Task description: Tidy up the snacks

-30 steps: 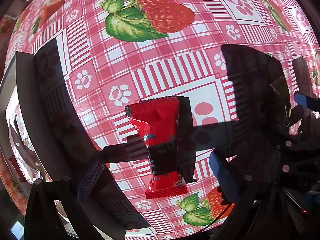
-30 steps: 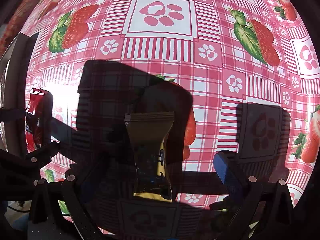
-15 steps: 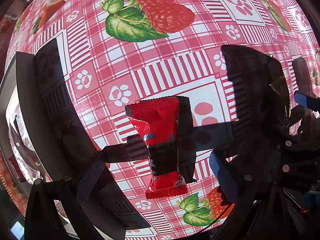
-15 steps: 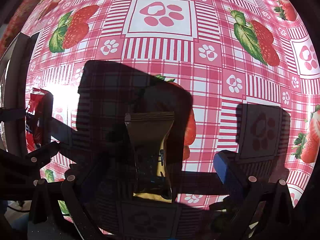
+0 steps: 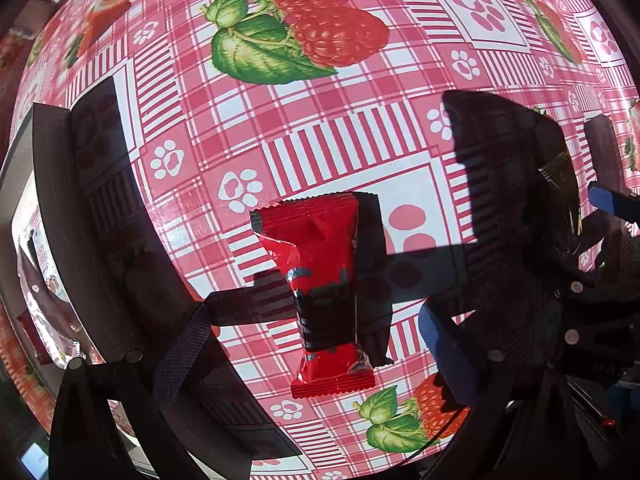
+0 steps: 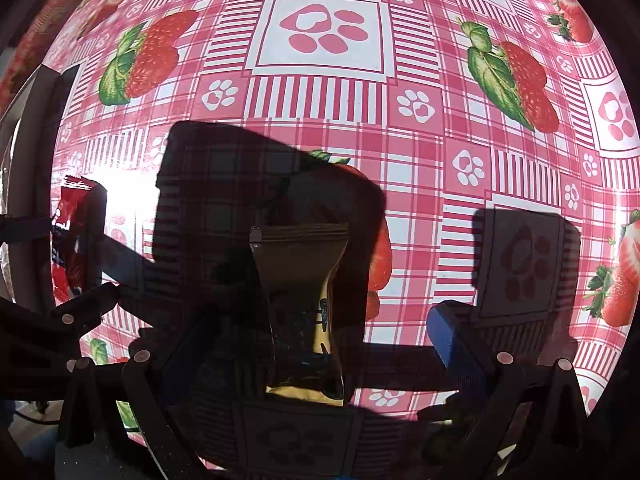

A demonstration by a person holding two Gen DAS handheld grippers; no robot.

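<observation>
A red snack packet (image 5: 324, 292) lies flat on the strawberry tablecloth, between the wide-apart fingers of my open left gripper (image 5: 316, 332). It also shows at the left edge of the right wrist view (image 6: 72, 240). A yellow snack packet (image 6: 302, 304), mostly in shadow, lies on the cloth between the spread fingers of my open right gripper (image 6: 316, 340); it shows edge-on at the far right of the left wrist view (image 5: 566, 196). Neither packet is gripped.
A dark-walled box (image 5: 68, 232) stands at the left, with several snack packets (image 5: 44, 264) inside. The red-and-white checked tablecloth (image 6: 328, 92) with strawberry and paw prints stretches ahead. The right gripper's frame (image 5: 580, 308) sits close on the left gripper's right side.
</observation>
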